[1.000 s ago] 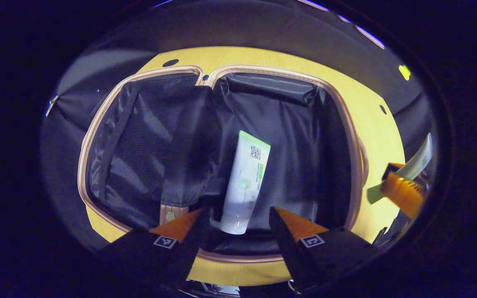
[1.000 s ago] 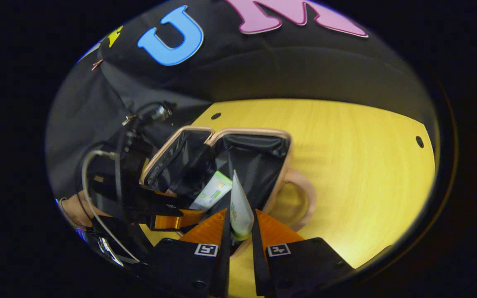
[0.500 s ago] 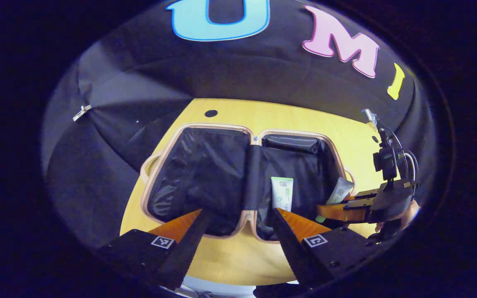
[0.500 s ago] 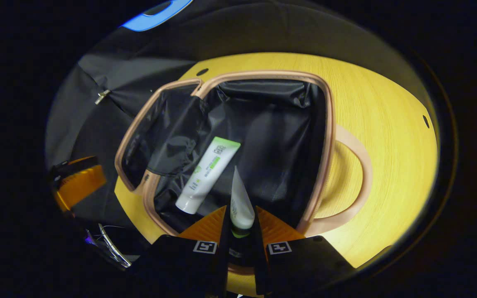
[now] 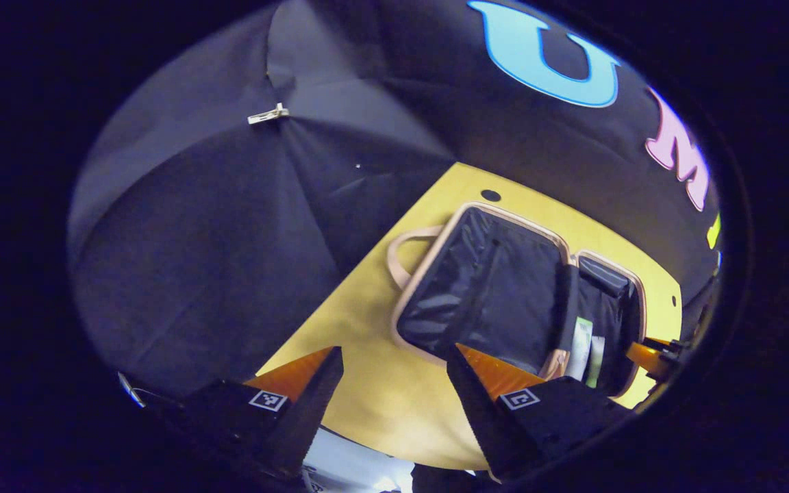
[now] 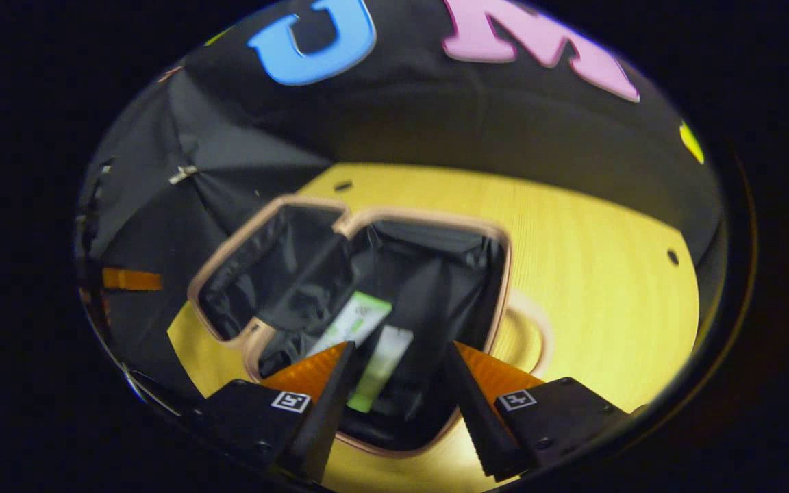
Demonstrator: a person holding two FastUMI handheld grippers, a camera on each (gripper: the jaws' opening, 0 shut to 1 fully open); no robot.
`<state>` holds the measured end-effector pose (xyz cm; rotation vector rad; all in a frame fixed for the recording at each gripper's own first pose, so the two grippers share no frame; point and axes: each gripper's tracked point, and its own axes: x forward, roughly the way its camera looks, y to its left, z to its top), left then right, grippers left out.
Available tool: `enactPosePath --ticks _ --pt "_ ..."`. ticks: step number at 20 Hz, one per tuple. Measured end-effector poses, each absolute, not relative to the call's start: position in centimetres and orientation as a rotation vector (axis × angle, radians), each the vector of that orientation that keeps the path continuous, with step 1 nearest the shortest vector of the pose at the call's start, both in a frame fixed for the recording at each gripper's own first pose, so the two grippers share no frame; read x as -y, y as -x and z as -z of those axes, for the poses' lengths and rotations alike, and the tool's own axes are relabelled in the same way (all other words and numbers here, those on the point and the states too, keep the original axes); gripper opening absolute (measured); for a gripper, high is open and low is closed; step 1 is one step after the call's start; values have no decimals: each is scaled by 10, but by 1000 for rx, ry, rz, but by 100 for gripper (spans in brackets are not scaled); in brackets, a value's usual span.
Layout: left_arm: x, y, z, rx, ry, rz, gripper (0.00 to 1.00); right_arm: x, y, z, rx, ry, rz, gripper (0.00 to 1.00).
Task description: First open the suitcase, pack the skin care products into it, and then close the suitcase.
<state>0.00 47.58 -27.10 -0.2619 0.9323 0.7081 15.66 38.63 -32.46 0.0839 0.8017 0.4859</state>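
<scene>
The suitcase (image 5: 427,274) lies open flat on the yellow table, with a pale pink rim (image 6: 429,218) and black lining. Two white-and-green skin care tubes lie side by side in its right half: the first tube (image 6: 355,320) (image 5: 581,348) and the second tube (image 6: 382,366) (image 5: 597,352). My right gripper (image 6: 394,373) hovers open just above the near end of that half, with the second tube lying free between and below its fingers. My left gripper (image 5: 394,373) is open and holds nothing, over bare table to the left of the case. The case's left half is bare lining.
A pink carry handle (image 5: 401,246) (image 6: 538,329) sticks out from each outer side of the case. The yellow table (image 6: 607,287) stretches wide to the right of it, with small round holes near its back edge. Black cloth walls close in behind and to the left.
My right gripper has opened and let go of the second tube, which now lies in the case beside the first, and has drawn back. My left gripper has pulled back and swung left, away from the case.
</scene>
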Motion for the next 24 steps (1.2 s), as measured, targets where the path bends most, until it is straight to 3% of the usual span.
enactPosePath --ticks 1,2,3,6,7,14,18,21,24 --pt "-492 -7 272 -915 303 -725 96 -383 -151 307 -758 -75 -512 84" --pt "-507 -14 274 -903 348 -736 96 -376 -150 294 -730 -57 -527 77" --pt "-518 -24 277 -892 396 -739 96 -369 -149 283 -706 -38 -530 87" --pt "-552 -61 295 -889 507 -725 93 -350 -151 256 -668 -29 -484 87" --pt "-561 -71 305 -908 511 -719 96 -345 -150 249 -661 -41 -466 87" --pt "-585 -105 383 -1112 416 -667 97 -297 -141 249 -699 -44 -306 87" --pt "-590 -106 411 -1181 394 -658 96 -286 -127 252 -717 -17 -273 87" --pt "-573 -121 418 -1183 431 -618 23 -292 -119 249 -714 -39 -284 88" --pt "-575 -125 403 -1159 374 -591 19 -295 -111 237 -695 -80 -273 87"
